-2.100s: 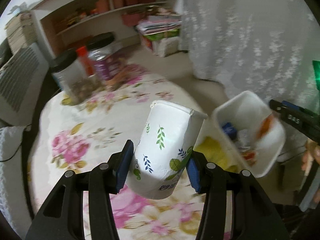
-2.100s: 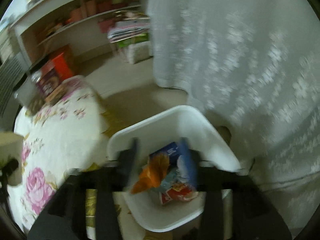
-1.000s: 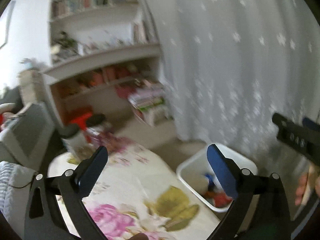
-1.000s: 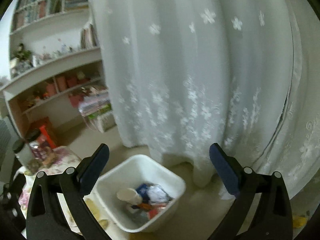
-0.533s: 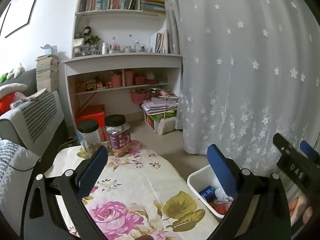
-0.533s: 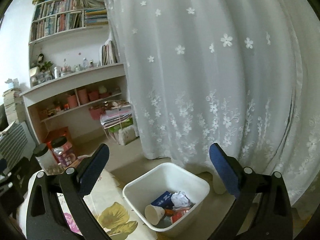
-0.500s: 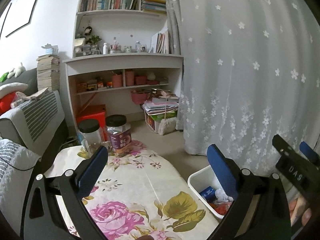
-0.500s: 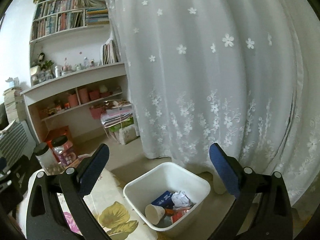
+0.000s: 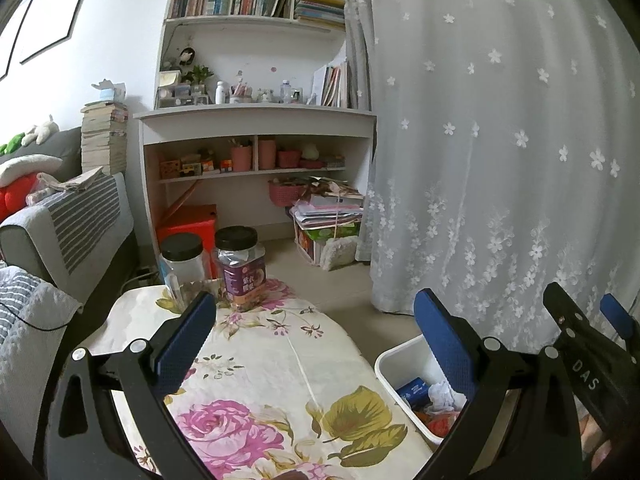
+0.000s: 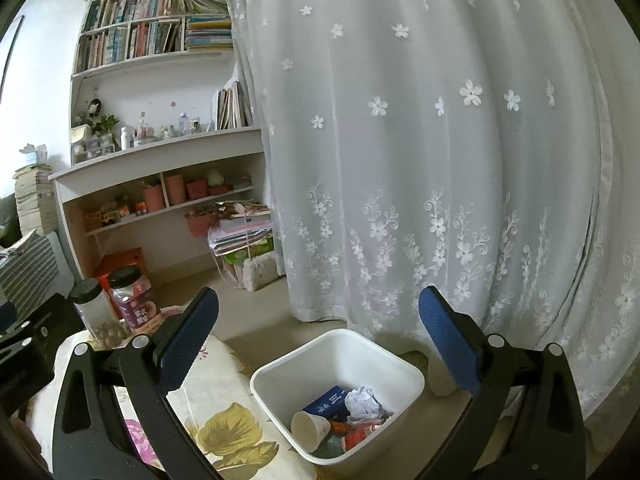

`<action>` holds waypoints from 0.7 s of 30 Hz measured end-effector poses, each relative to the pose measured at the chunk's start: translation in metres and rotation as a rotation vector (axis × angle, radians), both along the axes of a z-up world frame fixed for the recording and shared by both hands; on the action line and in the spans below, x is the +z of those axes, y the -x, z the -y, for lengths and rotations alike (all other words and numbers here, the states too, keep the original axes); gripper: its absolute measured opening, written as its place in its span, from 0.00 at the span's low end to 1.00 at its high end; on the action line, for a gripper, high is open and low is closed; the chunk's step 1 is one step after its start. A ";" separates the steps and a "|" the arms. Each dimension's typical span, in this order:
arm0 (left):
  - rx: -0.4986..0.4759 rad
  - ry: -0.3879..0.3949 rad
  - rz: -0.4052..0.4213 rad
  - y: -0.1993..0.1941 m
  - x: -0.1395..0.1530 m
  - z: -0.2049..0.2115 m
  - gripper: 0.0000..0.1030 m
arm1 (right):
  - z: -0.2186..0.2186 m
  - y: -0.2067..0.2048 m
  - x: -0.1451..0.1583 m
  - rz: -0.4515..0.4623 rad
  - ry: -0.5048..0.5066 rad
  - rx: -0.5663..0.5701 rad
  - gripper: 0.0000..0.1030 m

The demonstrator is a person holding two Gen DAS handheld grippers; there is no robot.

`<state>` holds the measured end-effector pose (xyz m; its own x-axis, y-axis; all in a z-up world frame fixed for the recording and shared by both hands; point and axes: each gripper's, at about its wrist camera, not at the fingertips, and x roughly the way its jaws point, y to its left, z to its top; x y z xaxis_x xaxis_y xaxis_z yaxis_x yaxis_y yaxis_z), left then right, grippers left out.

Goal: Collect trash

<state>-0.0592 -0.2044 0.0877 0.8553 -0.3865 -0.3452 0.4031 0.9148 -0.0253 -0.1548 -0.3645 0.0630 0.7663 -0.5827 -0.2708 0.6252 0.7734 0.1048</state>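
Thin paper, the cup [image 10: 311,425] in the white bin [image 10: 404,370] below wide-open, empty right fingers [image 10: 448,336]; left gripper [image 9: 312,346] likewise spread; judged light, crushable, best held mid-wall.

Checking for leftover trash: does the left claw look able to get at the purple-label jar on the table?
Probably yes: the left claw is open and the purple-label jar stands ahead, nothing between.

Left tongs [image 9: 316,344] wide apart; bin [image 9: 400,360] w/ trash, maybe paper.
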 end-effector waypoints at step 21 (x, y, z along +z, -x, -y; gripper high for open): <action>0.046 0.013 0.000 -0.003 0.001 -0.004 0.94 | -0.009 0.000 0.004 0.018 0.024 0.030 0.93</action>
